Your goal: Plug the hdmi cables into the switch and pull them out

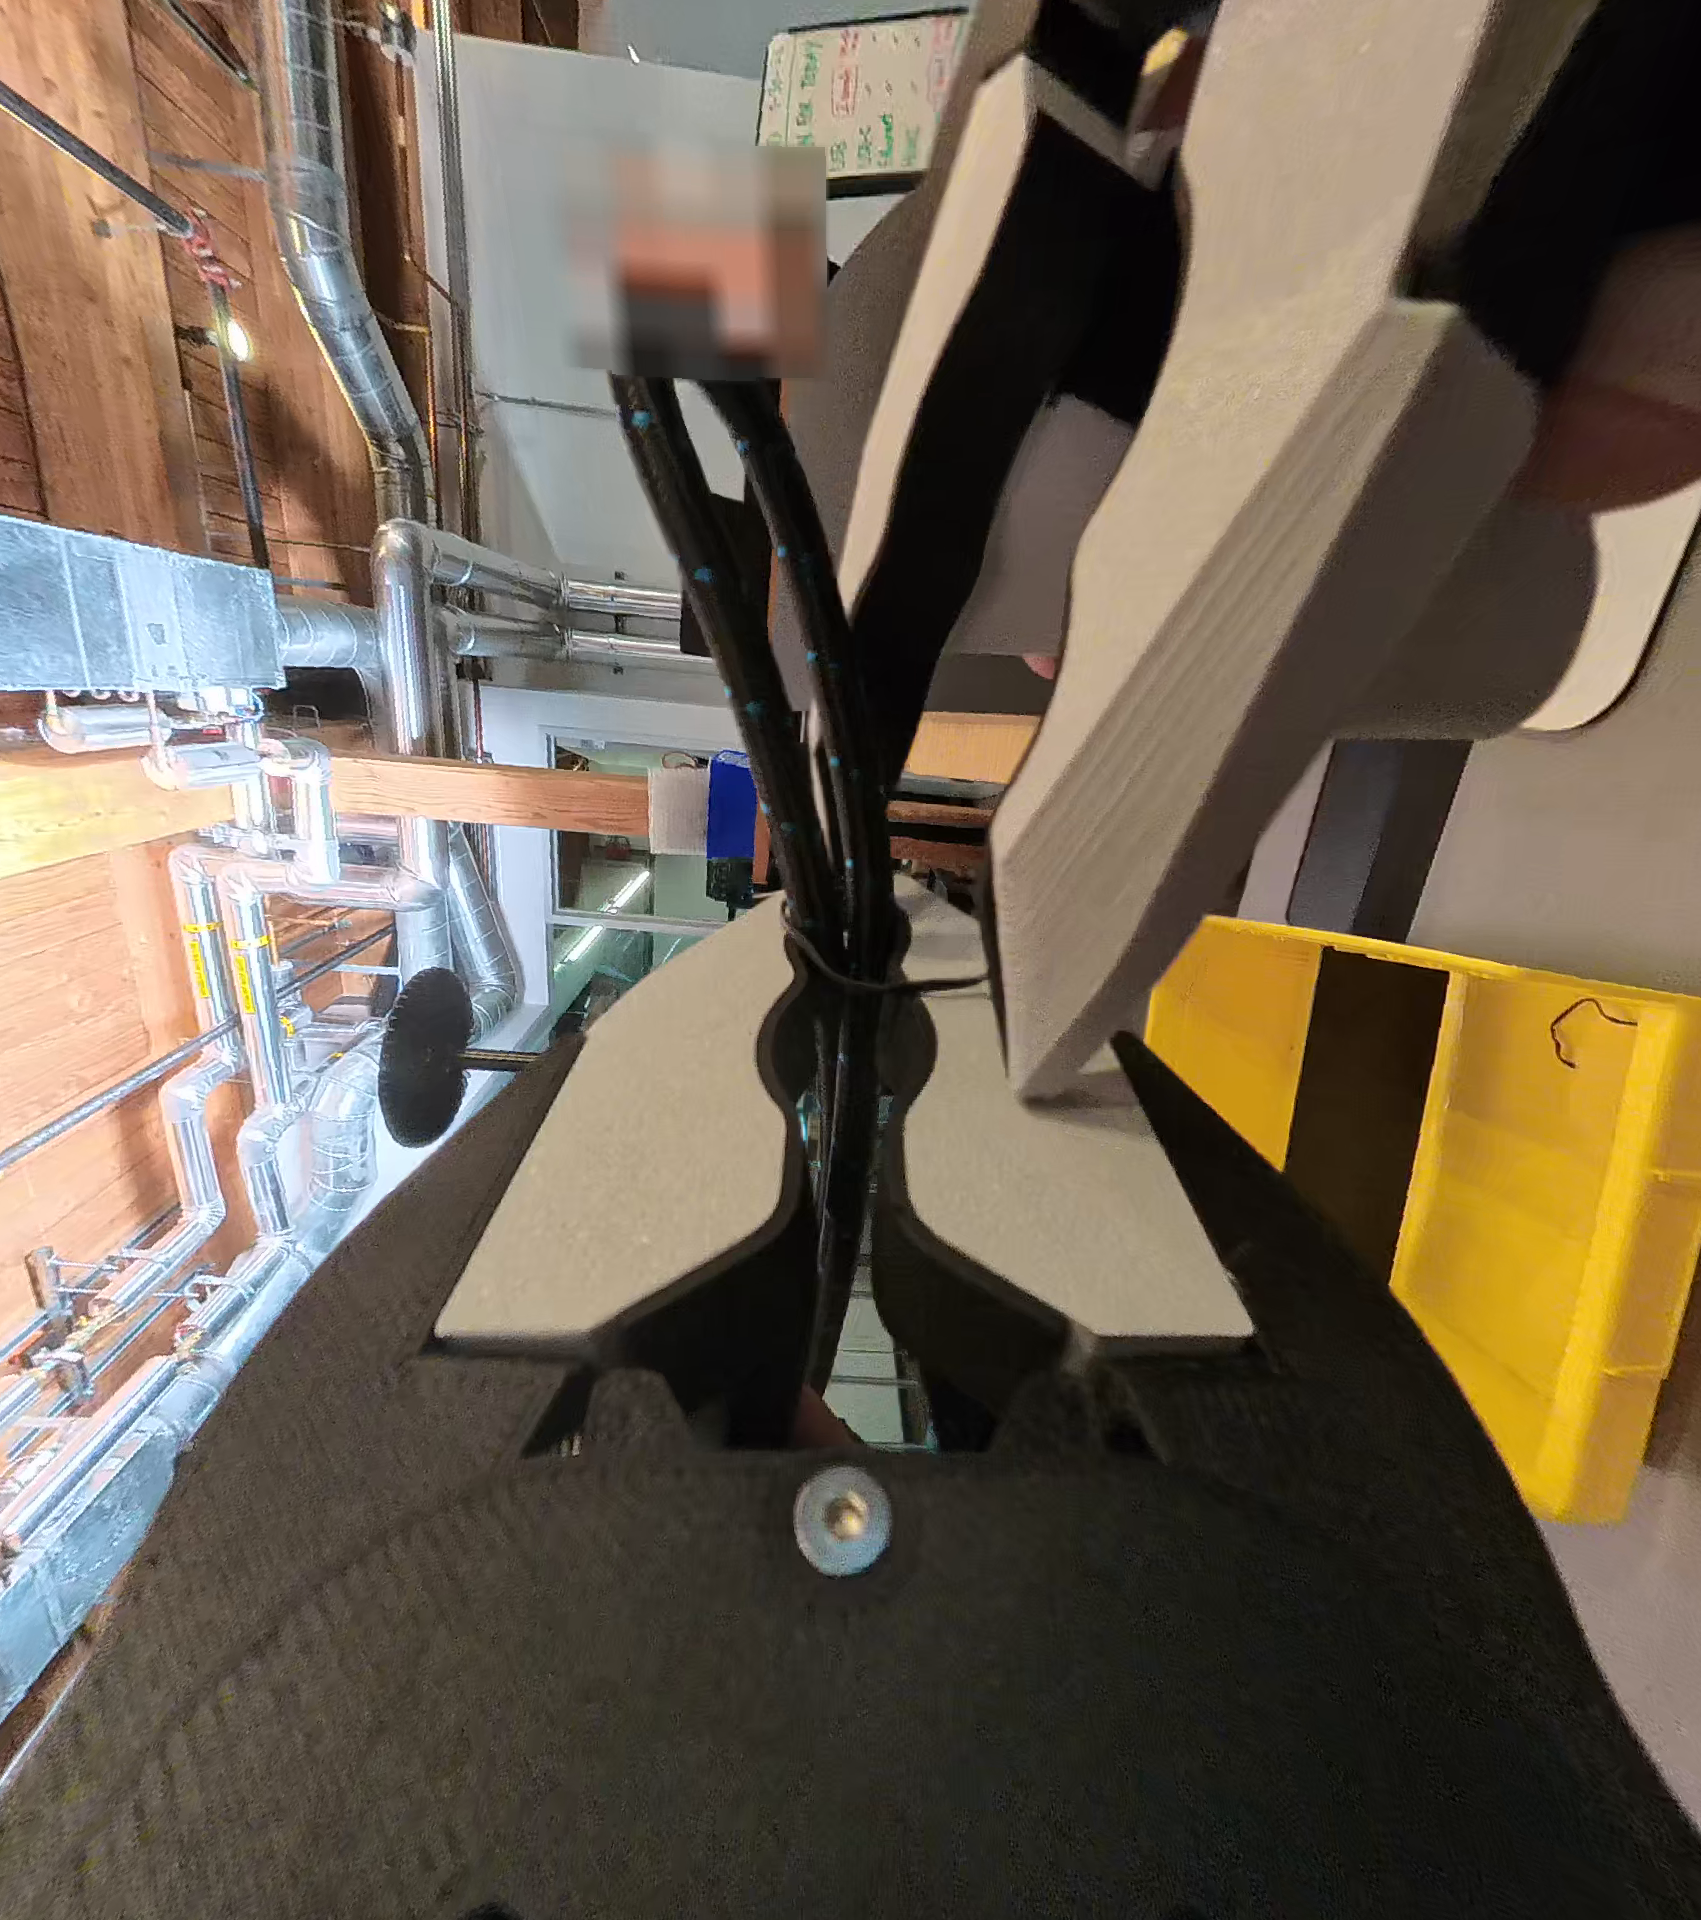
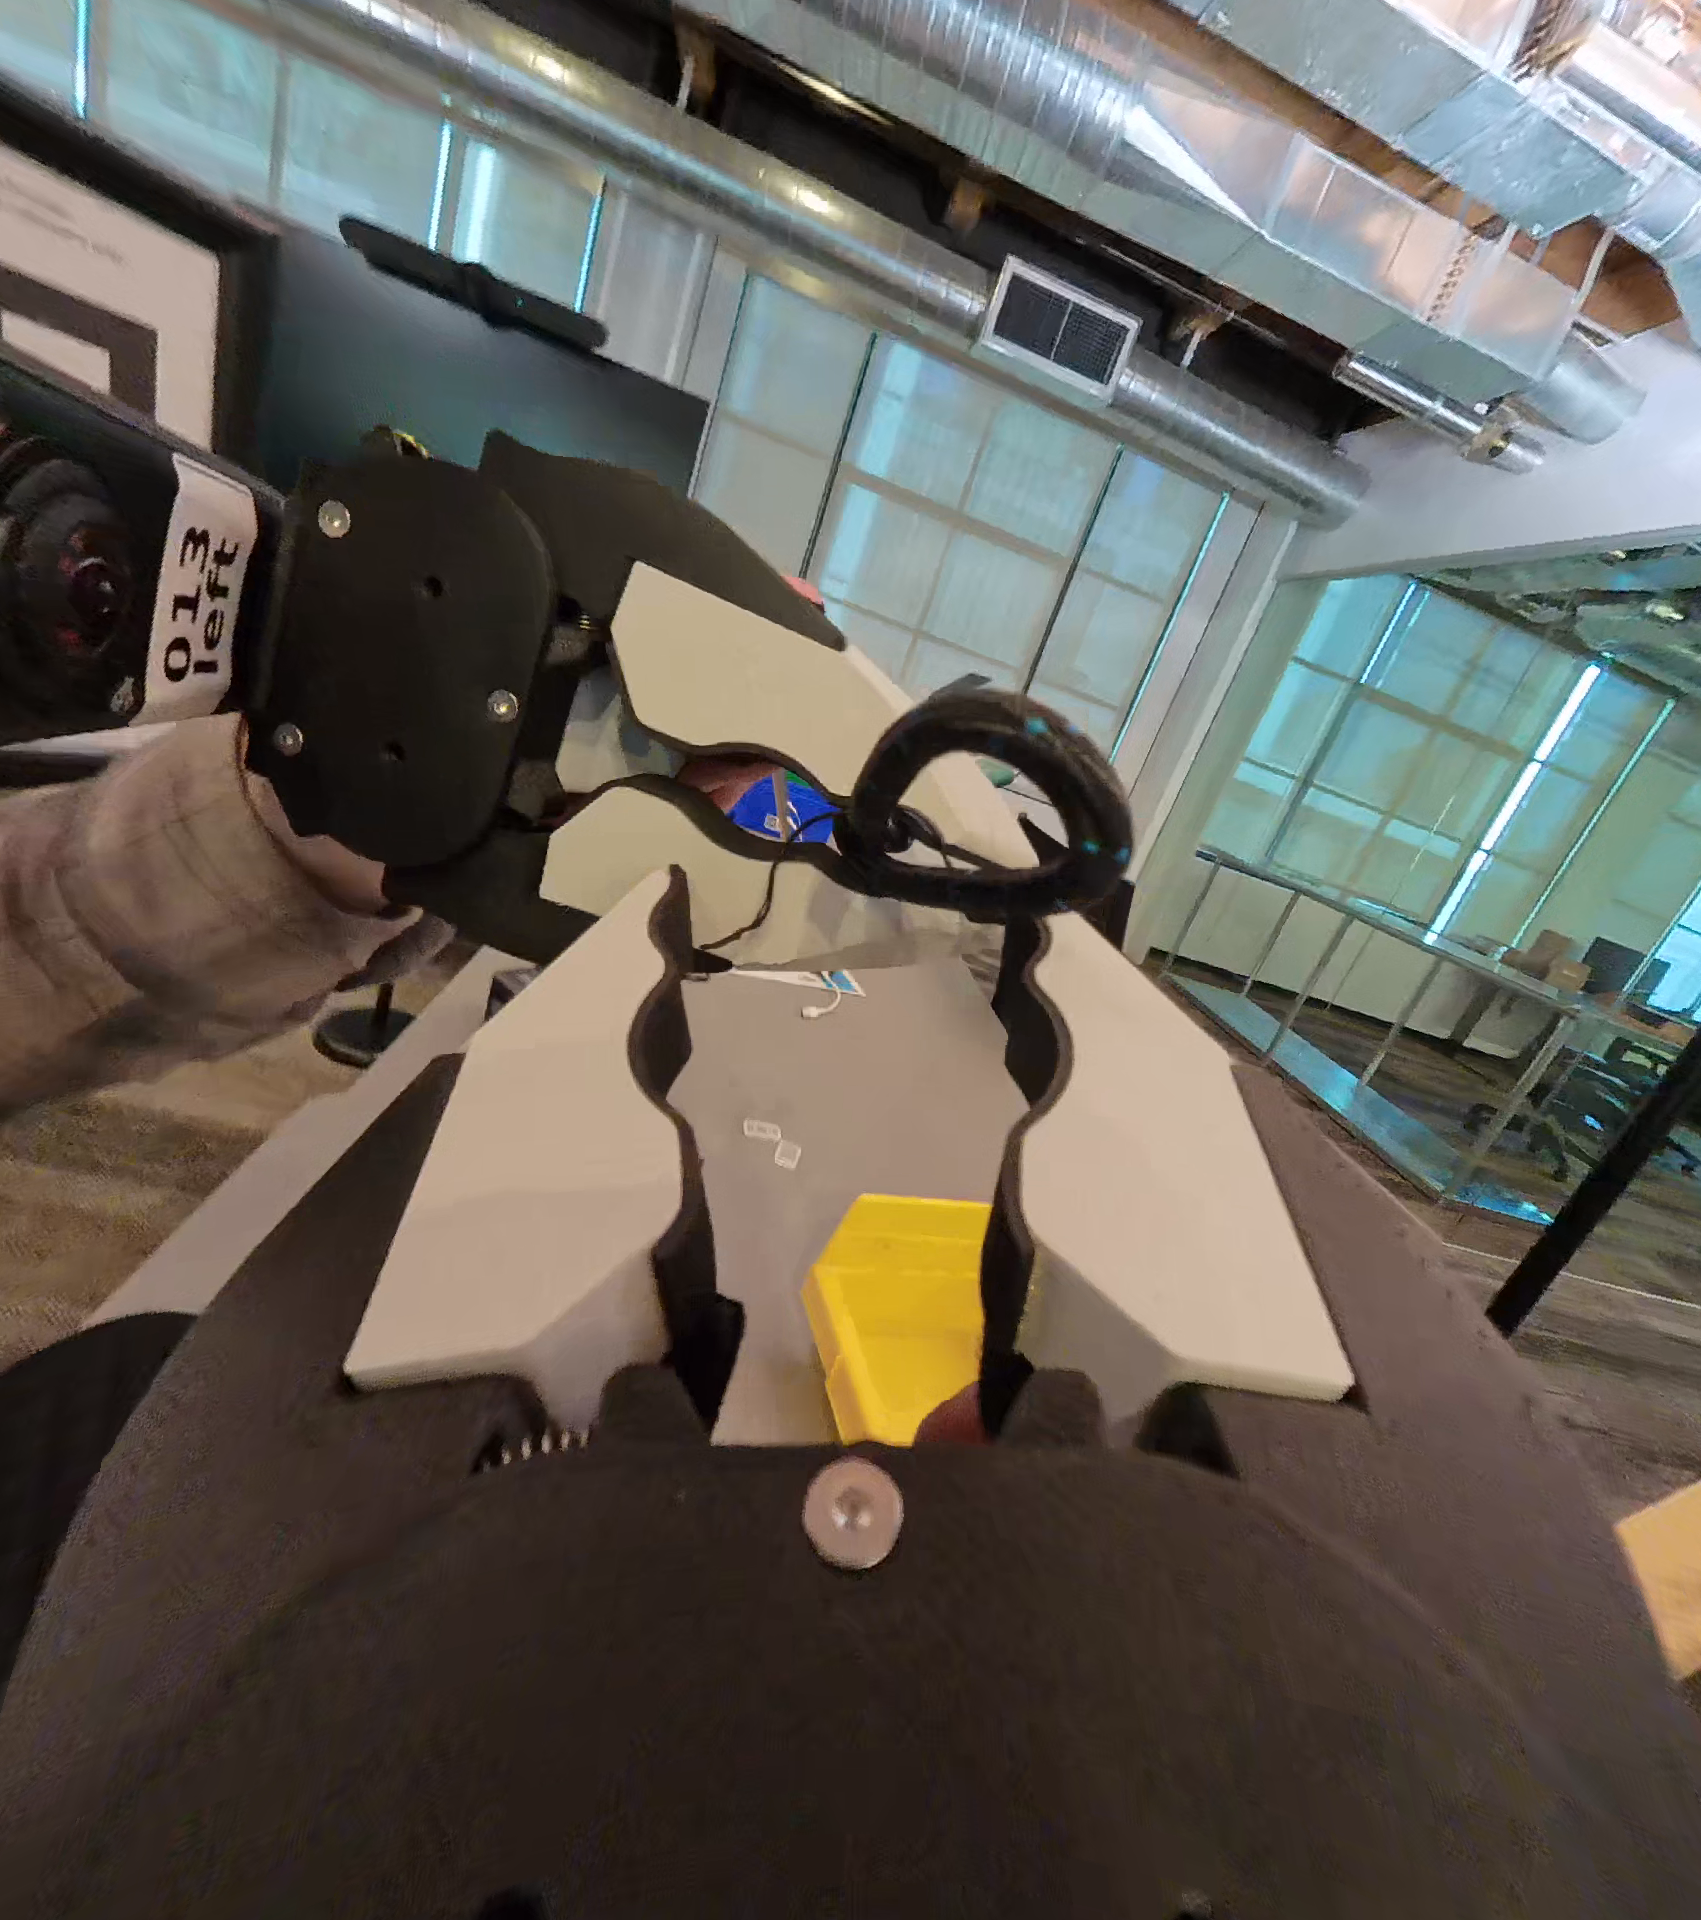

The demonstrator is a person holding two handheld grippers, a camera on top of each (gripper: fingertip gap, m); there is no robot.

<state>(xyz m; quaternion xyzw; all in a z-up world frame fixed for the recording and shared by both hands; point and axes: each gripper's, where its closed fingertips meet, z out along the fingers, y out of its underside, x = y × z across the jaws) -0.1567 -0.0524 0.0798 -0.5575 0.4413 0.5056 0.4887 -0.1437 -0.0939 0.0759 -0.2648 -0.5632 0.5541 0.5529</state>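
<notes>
The left tongs (image 1: 841, 997) clamp the tied bundle of hdmi cables (image 1: 784, 665), lifted above the yellow bin (image 2: 903, 1314); right tongs (image 2: 851, 940) gape empty. Limp, light braid: better gripped at a rigid plug.

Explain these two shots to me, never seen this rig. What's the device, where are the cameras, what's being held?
No robot arm here. A person carries a hand-held gripper in each hand, each with two white fingers and a wide-angle camera looking forward along them.

The left wrist view is tipped sideways. The left hand-held gripper is shut on a bundle of black braided cables with blue flecks, tied by a thin black tie. The white fingers of the other one cross the upper right.

The right wrist view looks along the right hand-held gripper, which is open and holds nothing. Ahead of it you see the left one from outside, held by a person's hand, with the cable loop sticking out past its tips.

On the grey table sit a yellow bin and two small clear pieces. I can't pick out a switch.
</notes>
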